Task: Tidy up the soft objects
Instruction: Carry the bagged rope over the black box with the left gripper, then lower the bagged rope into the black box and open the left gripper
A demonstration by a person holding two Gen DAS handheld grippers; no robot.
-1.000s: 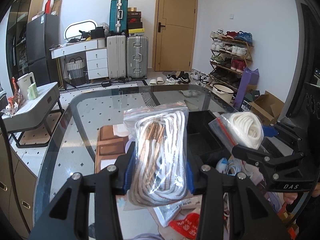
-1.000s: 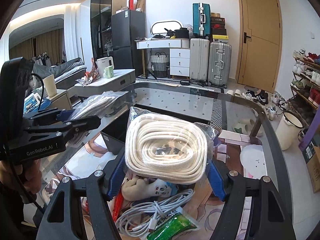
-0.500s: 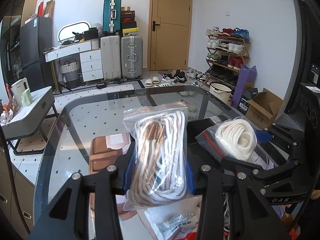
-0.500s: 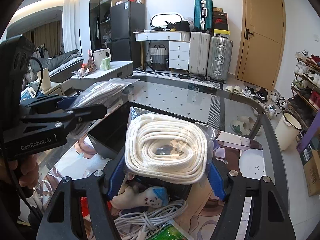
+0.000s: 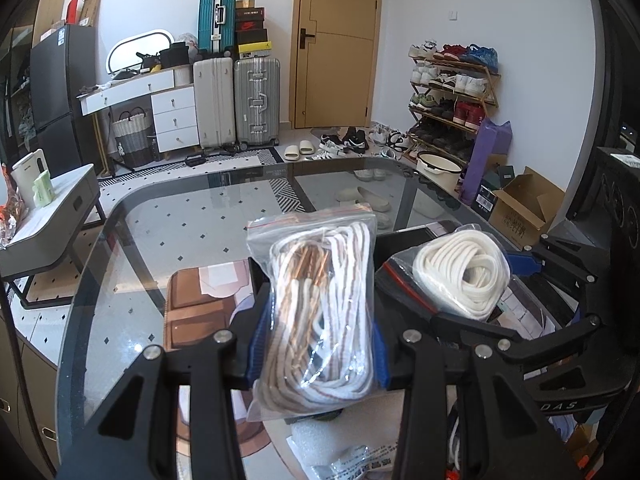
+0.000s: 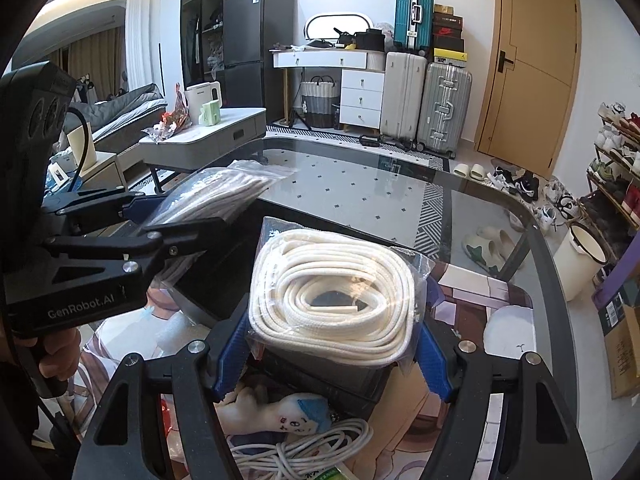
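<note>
My left gripper (image 5: 318,340) is shut on a clear zip bag of white-and-brown cord (image 5: 316,304), its blue pads pressing both sides. My right gripper (image 6: 332,354) is shut on a clear bag of flat white rope (image 6: 332,300). Both bags hang side by side over an open black box (image 6: 200,284) on the glass table (image 6: 360,184). In the left wrist view the right gripper (image 5: 464,288) carries its white rope bag (image 5: 460,276) just right of mine, above the box (image 5: 408,240). In the right wrist view the left gripper (image 6: 168,216) is on the left with its cord bag (image 6: 224,192).
Under the right gripper lie a white plush toy (image 6: 288,412) with a blue patch and a coil of white cable (image 6: 304,448). A brown mat (image 5: 196,304) lies under the glass. A hand (image 6: 60,356) grips the left handle. Packets (image 5: 352,464) lie at the near edge.
Both grippers have moved forward over the table with their bags. The black box has come closer beneath them, and the two bags hang nearer each other.
</note>
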